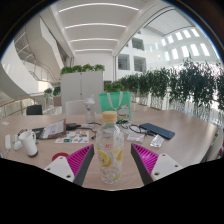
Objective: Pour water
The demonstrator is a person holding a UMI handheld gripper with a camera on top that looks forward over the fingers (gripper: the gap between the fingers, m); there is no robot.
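Observation:
A clear plastic water bottle [110, 155] with an orange cap and a yellow lemon label stands upright on the light wooden table [185, 125]. It is between the fingers of my gripper [113, 148]. The magenta pads [82, 158] flank it on both sides. The left pad sits close to the bottle, and a small gap shows at the right pad. The gripper is open. The bottle rests on the table by itself. I see no receiving cup near the fingers.
A white mug [28, 142] stands at the left beyond the fingers. A green bag [113, 100] stands behind the bottle. A dark flat case [157, 130] lies to the right. Papers and a tablet [50, 128] lie at the left. Potted plants [180, 85] line the far right.

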